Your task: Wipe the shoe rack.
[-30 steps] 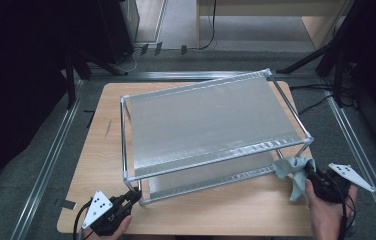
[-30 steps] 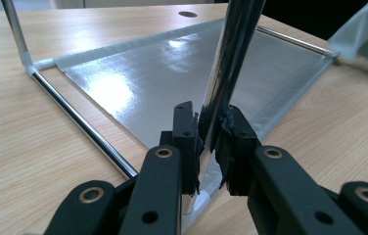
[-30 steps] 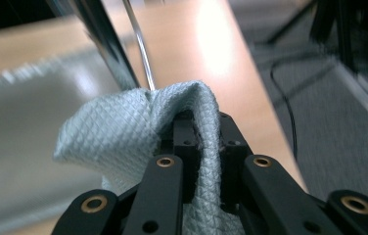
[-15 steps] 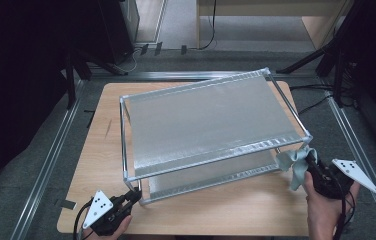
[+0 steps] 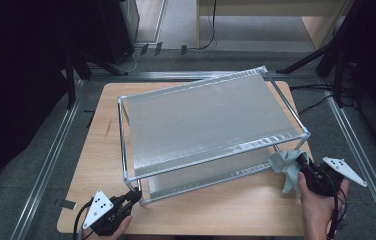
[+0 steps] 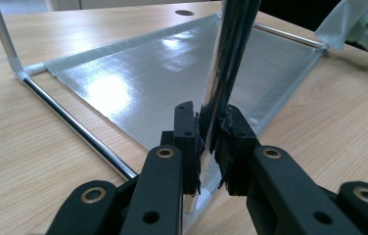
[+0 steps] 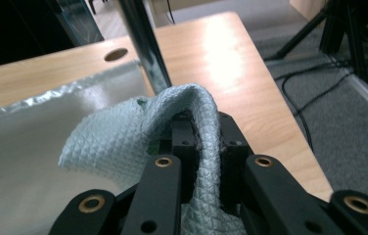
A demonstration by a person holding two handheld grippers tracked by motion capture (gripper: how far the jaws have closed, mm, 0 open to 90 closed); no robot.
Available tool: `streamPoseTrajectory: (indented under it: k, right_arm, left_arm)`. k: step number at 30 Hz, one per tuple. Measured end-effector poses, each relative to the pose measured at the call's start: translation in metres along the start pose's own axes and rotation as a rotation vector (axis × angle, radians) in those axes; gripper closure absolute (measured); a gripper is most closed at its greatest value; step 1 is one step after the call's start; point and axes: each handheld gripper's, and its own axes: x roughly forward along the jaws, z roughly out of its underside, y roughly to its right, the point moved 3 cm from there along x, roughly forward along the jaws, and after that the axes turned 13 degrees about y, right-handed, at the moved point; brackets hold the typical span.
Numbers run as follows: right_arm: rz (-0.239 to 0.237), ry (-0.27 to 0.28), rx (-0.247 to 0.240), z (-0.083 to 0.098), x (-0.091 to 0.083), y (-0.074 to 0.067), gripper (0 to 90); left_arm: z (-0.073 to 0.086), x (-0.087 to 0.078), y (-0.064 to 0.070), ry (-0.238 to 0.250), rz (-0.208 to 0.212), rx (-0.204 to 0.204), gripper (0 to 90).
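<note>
Rack (image 5: pixel 211 120) stood mid-surface (image 5: pixel 236 212); front-left post clenched by left gripper (image 5: pixel 132 196), prob. to steady it. Cloth (image 5: pixel 287 167) pinched in right gripper (image 5: pixel 302 161) at rack's near-right corner, ready for wiping

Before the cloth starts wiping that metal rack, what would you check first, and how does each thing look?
1. Left tongs clamped on the rack's near corner post: ok.
2. Cloth pinched in the right tongs: ok.
3. Cloth at the rack's right front corner: ok.
4. Rack standing square on the table: ok.
5. Cloth touching the lower shelf: cannot tell.
</note>
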Motion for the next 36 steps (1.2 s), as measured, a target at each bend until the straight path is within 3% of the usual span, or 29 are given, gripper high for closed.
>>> streamPoseTrajectory:
  k: [2, 5, 9, 12, 16, 19, 21, 22, 24, 26, 29, 32, 34, 36]
  right_arm:
    - [0.006, 0.007, 0.006, -0.001, 0.001, 0.000, 81.7]
    - [-0.004, 0.079, -0.007, -0.014, -0.007, -0.007, 82.2]
    - [-0.054, 0.143, -0.036, -0.026, -0.019, -0.030, 83.0]
    - [-0.117, 0.069, -0.079, -0.010, -0.008, -0.051, 82.9]
    - [-0.149, -0.046, -0.146, 0.021, 0.019, -0.068, 81.4]
    - [-0.124, -0.179, -0.158, 0.040, 0.037, -0.067, 65.9]
    - [-0.124, -0.193, -0.128, 0.046, 0.039, -0.068, 57.8]
    - [-0.126, -0.198, -0.133, 0.047, 0.039, -0.069, 57.8]
    - [-0.149, -0.207, -0.145, 0.050, 0.040, -0.072, 64.2]
    - [-0.160, -0.225, -0.176, 0.057, 0.043, -0.073, 76.6]
    - [-0.119, -0.227, -0.195, 0.060, 0.047, -0.067, 82.0]
    - [-0.032, -0.195, -0.217, 0.056, 0.050, -0.053, 83.0]
    - [-0.042, -0.199, -0.187, 0.057, 0.049, -0.048, 83.5]
    - [-0.054, -0.196, -0.207, 0.060, 0.047, -0.053, 83.6]
  left_arm:
    - [0.000, 0.000, 0.000, 0.000, 0.000, -0.001, 80.2]
    - [0.000, 0.001, 0.001, 0.003, -0.001, -0.007, 80.1]
    - [0.001, 0.002, 0.005, 0.004, 0.009, -0.010, 79.9]
    - [0.001, 0.004, 0.010, 0.004, 0.027, -0.009, 80.0]
    - [0.002, 0.006, 0.018, 0.001, 0.071, -0.001, 79.9]
    - [0.003, 0.006, 0.020, 0.004, 0.092, -0.009, 79.6]
    - [0.002, 0.006, 0.019, 0.008, 0.102, -0.019, 78.7]
    - [0.002, 0.005, 0.018, 0.015, 0.103, -0.021, 77.9]
    - [0.000, 0.003, 0.017, 0.034, 0.109, -0.032, 77.7]
    - [0.000, 0.003, 0.018, 0.027, 0.107, -0.012, 78.6]
    - [0.000, 0.003, 0.019, 0.023, 0.099, -0.006, 79.6]
    - [0.000, 0.003, 0.019, 0.025, 0.099, -0.008, 79.7]
    - [0.000, 0.003, 0.019, 0.025, 0.096, -0.009, 79.6]
    - [0.000, 0.003, 0.020, 0.025, 0.091, -0.011, 79.7]
